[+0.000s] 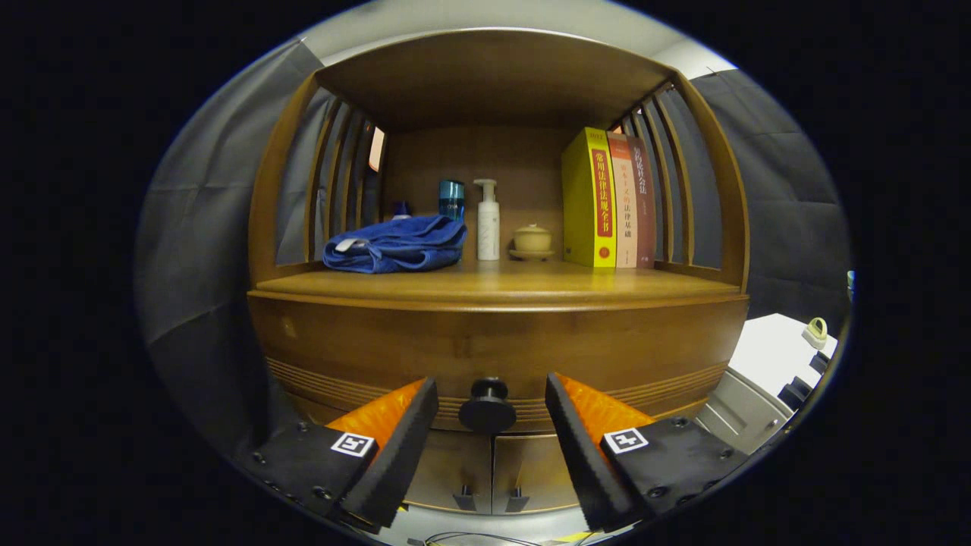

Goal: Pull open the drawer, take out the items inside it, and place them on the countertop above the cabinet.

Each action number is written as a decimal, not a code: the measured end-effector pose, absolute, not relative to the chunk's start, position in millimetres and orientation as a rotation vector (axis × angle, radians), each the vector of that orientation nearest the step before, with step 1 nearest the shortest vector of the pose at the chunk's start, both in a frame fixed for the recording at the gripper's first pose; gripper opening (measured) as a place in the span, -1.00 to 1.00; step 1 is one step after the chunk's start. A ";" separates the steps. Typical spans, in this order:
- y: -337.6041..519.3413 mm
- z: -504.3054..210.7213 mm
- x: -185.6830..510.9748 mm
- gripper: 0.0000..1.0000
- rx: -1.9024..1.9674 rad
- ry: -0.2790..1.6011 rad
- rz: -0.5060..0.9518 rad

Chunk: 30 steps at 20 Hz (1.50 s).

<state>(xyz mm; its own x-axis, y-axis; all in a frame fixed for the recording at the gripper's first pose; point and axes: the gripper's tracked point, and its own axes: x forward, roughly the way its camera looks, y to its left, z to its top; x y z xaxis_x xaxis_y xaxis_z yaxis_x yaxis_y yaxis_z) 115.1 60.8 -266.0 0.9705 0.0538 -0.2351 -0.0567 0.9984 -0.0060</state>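
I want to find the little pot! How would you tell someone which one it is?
Look at the wooden cabinet and its countertop, beyond the open jaws. Between the white pump bottle and the yellow book sits the little pot. It alone is squat, tan, lidded, on a saucer.

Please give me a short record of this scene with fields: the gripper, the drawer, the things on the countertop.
gripper: open, fingers either side of the knob, not touching it
drawer: shut wooden drawer front with round black knob
countertop: wooden top carrying a folded blue cloth, white pump bottle, small tan lidded pot, upright books
task stage: drawer not yet pulled
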 end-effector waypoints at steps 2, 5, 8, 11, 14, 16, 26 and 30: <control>59.1 -278.0 121.0 0.58 0.005 0.267 0.049; 65.7 -280.2 124.1 0.22 0.023 0.286 0.051; 64.0 -283.2 122.0 0.08 -0.034 0.293 0.042; 64.0 -283.7 122.8 -0.04 -0.012 0.276 0.036; 63.3 -285.0 122.5 -0.14 0.010 0.282 0.016; 63.9 -284.9 116.8 -0.24 0.018 0.293 0.018; 62.4 -280.2 42.3 -0.25 0.031 0.280 0.028; 61.6 -285.2 14.3 -0.25 0.021 0.293 0.048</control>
<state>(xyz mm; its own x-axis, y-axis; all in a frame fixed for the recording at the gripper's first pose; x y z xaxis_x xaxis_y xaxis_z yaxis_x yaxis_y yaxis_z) 14.3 61.6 -285.2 0.9564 0.0501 -0.2878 -0.0440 0.9987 0.0275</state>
